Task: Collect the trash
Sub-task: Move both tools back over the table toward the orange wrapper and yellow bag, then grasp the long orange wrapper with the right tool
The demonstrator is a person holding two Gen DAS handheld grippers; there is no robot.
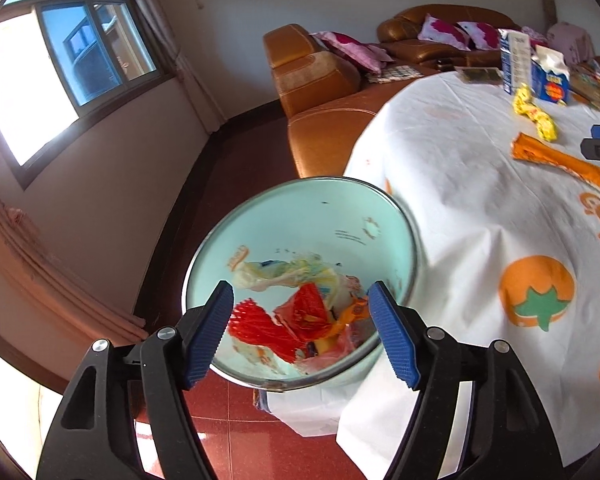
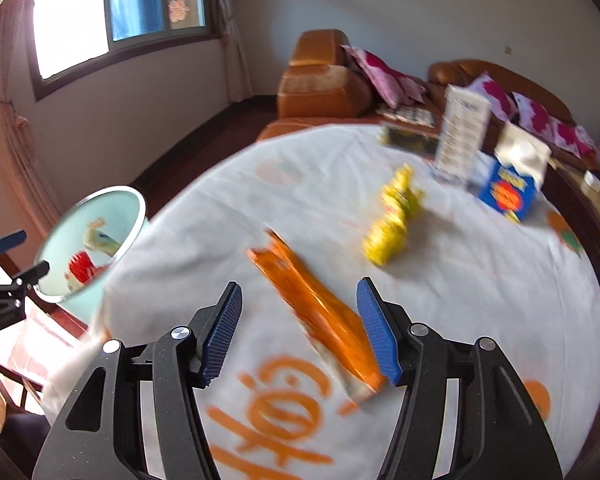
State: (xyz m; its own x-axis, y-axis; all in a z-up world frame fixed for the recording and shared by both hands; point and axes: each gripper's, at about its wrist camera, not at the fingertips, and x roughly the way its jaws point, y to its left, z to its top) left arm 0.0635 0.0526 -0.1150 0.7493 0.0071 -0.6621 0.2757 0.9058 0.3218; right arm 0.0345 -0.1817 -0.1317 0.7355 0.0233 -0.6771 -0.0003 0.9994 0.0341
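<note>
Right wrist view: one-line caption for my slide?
Open right gripper over the orange wrapper on the table, bin at its edge.

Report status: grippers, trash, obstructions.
Left gripper open over trash bin, nothing held. Right gripper open above orange wrapper, pads not on it. Yellow wrapper lies on tablecloth. Nothing in the way.

**Two matching black-and-blue grippers**

The left gripper [image 1: 301, 322] has black plastic arms with triangular cut-outs, round silver screws and ribbed blue finger pads [image 1: 210, 334]. The right gripper [image 2: 299, 322] looks the same, with blue ribbed pads [image 2: 222, 334].
</note>
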